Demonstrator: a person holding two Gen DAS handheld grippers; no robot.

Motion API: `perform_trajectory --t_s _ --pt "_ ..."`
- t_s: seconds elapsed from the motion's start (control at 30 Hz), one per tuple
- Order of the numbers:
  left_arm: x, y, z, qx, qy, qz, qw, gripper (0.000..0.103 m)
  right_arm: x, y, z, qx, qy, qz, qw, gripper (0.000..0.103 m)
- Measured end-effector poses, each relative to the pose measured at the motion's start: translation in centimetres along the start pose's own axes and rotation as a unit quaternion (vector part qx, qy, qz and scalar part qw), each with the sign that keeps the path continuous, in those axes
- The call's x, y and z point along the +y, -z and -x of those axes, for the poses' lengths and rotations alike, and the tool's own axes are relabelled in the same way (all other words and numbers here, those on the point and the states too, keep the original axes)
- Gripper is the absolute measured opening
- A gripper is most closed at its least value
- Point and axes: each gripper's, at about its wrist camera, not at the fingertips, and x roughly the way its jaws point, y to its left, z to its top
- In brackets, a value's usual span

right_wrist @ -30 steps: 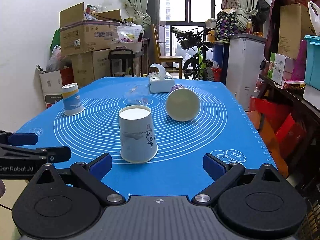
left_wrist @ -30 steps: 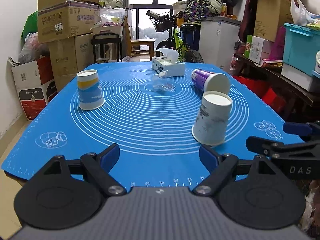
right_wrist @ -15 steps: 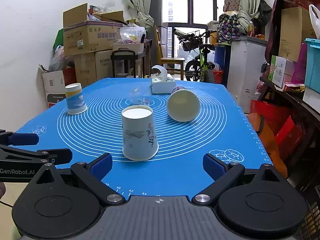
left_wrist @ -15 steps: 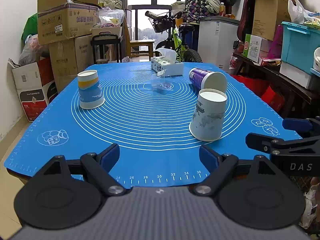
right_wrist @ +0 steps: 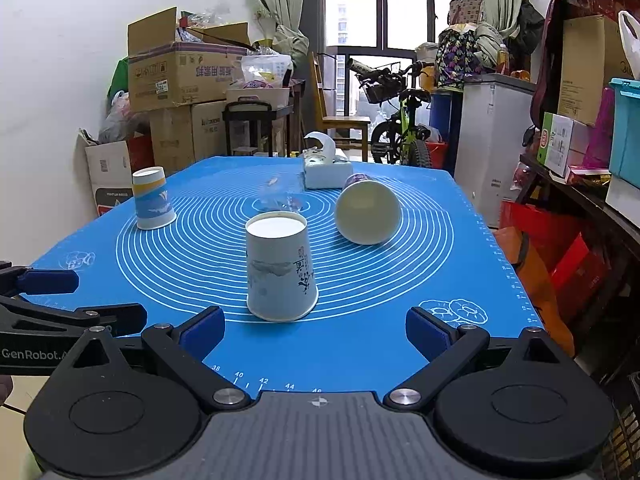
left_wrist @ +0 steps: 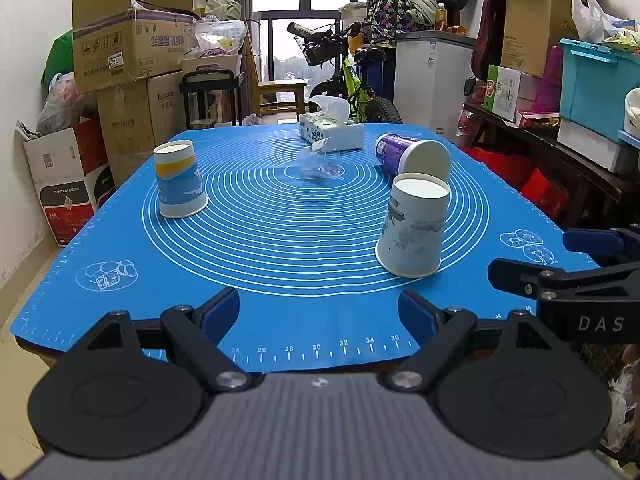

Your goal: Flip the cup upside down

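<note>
A white paper cup with ink drawings (left_wrist: 414, 228) (right_wrist: 280, 270) stands upside down on the blue mat (left_wrist: 280, 240) (right_wrist: 380, 340), near its front edge. A blue-and-yellow cup (left_wrist: 178, 178) (right_wrist: 152, 198) stands upside down at the left. A purple cup (left_wrist: 412, 156) (right_wrist: 366, 210) lies on its side behind the white cup. A clear plastic cup (left_wrist: 318, 162) (right_wrist: 282, 196) lies near the mat's centre. My left gripper (left_wrist: 320, 312) is open and empty at the front edge. My right gripper (right_wrist: 316, 328) is open and empty just before the white cup.
A tissue box (left_wrist: 332, 132) (right_wrist: 326, 168) sits at the mat's far side. Cardboard boxes (left_wrist: 132, 52) stack at the left, a bicycle (left_wrist: 348, 80) and a white cabinet (left_wrist: 432, 80) stand behind, and cluttered shelves (left_wrist: 580, 120) line the right.
Both grippers have drawn back from the table, so the mat's front edge and ruler marks now show. The cups have not moved.
</note>
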Motion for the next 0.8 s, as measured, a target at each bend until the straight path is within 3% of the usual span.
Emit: perform_trajectory --t_s 0.8 --pt "-0.06 -0.08 0.05 -0.001 0.000 -0.001 1.0000 0.086 -0.04 -0.18 0.26 -0.001 -0.001 -0.004 1.000 0.097"
